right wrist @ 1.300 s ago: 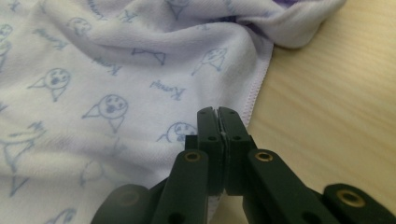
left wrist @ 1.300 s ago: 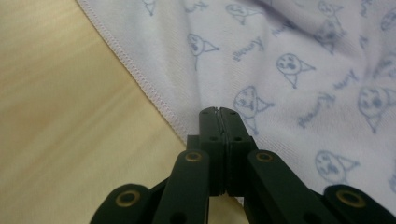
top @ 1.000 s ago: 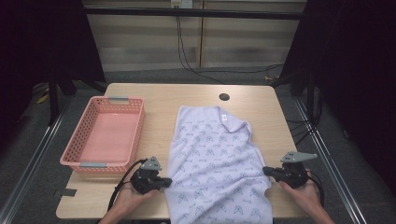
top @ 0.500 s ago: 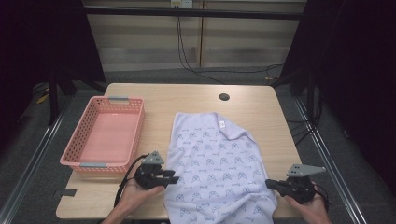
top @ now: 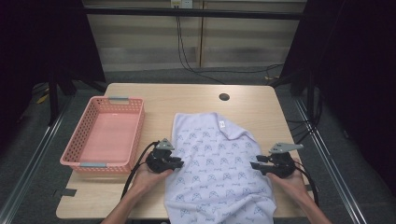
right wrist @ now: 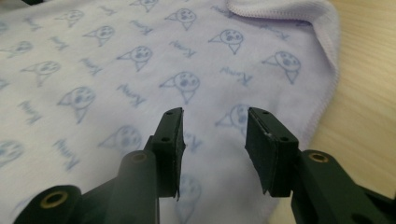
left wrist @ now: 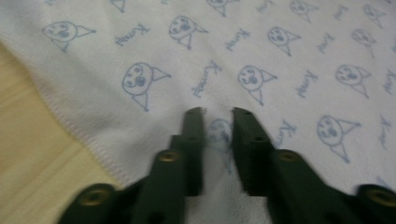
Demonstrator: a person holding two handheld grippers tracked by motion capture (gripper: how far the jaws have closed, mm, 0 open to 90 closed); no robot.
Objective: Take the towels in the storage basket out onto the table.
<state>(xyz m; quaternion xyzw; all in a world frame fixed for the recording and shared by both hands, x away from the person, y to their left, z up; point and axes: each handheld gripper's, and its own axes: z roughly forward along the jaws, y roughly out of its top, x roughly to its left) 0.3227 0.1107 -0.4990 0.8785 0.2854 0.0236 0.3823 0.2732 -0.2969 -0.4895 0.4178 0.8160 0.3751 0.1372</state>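
lying spread on the wooden table [top: 187, 95], a pale lilac garment printed with small blue cartoon faces [top: 217, 175] occupies the middle and near part of the surface, its near hem running past the table's edge and its neck label turned to the far side. left gripper [top: 180, 163] — held at the garment's left side seam, jaws pointing inward over the cloth; in the left gripper view [left wrist: 218, 112] they stand almost together with a narrow gap, have just been closing, and no fold of fabric is seen pinched between them, so they read as clenched on nothing. right gripper [top: 253, 165] — mirrored at the right side seam; in the right gripper view [right wrist: 214, 114] its jaws have just been opening and now stand apart above the flat cloth, released, with printed fabric visible between them but not pressed. the symmetrical stance at opposite edges suggests both sides are to be taken at once — probably for a fold. a pink plastic basket [top: 81, 140] waits empty at the left, well apart from the cloth, likely as its destination.
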